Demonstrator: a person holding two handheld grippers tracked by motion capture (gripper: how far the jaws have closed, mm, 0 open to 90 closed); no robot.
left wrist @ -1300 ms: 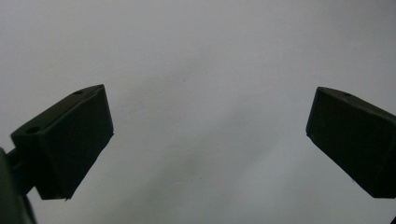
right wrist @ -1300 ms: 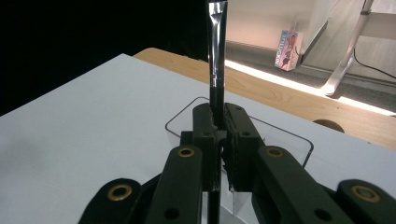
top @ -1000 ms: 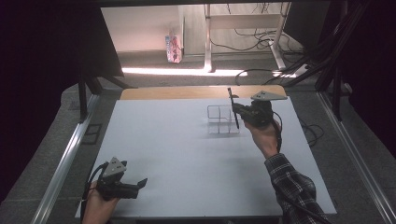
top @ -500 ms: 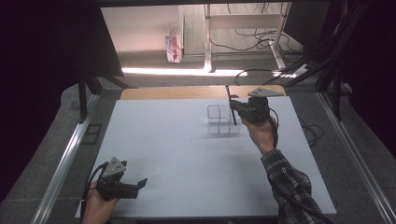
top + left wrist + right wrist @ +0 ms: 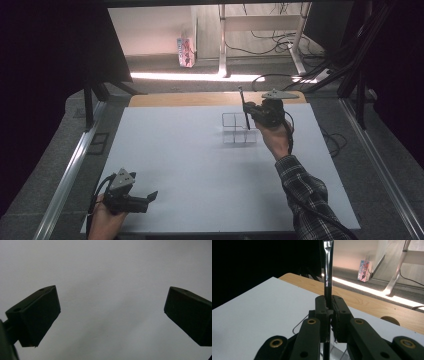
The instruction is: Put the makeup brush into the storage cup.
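My right gripper is shut on a thin, glossy black stick that stands nearly upright, its lower end over a small clear compartmented holder at the far right of the white table. In the right gripper view the stick rises between the pressed jaws of the gripper, with the holder's rim just below. My left gripper rests near the front left corner, level with the table. It is open, with bare white surface between its jaws.
A wooden strip runs along the table's far edge. Metal rails flank both sides. Beyond the table are a pink carton on the floor, a desk leg and loose cables.
The right hand has shifted slightly away from me and to the left with the stick, staying over the holder. The left hand has not moved.
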